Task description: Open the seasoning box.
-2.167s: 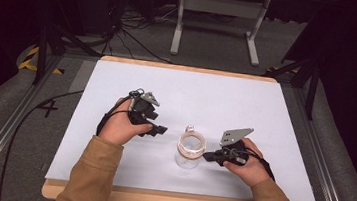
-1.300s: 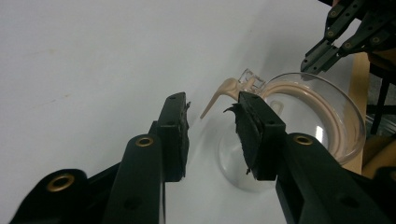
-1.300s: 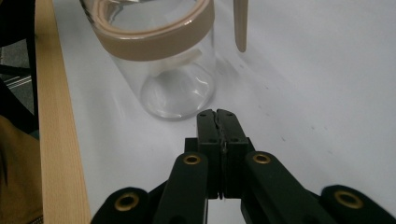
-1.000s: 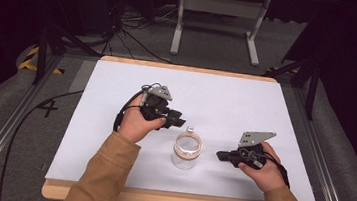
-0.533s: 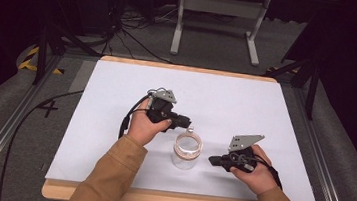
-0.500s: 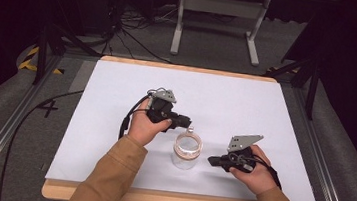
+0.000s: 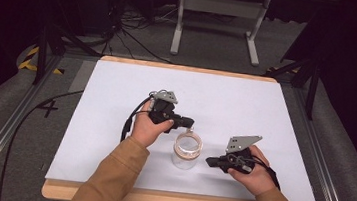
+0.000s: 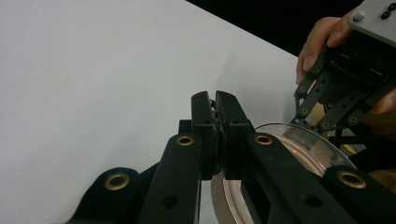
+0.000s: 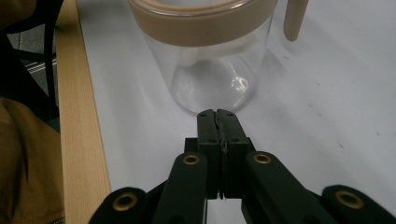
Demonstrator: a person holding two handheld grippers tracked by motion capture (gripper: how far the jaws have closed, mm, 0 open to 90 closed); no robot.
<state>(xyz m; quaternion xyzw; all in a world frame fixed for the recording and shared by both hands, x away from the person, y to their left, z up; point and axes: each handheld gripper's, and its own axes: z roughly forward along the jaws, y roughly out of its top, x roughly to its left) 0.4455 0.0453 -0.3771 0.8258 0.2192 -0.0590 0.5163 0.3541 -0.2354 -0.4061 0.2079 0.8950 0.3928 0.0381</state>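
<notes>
Left of centre on the white table [image 7: 89, 121], the left gripper [image 7: 187, 123] sits with jaws pressed together, empty, at the far rim of the clear jar [image 7: 186, 151]; near right, the right gripper [image 7: 211, 162] points at the jar's base, jaws likewise closed on nothing.

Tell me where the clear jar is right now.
In the high view the clear jar stands near the table's front edge, between the left gripper and the right gripper.

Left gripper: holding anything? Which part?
Cannot be told. The left gripper has its jaws closed at the tan rim of the clear jar, but any grip is hidden. The right gripper is shut, empty, beside the jar's base.
</notes>
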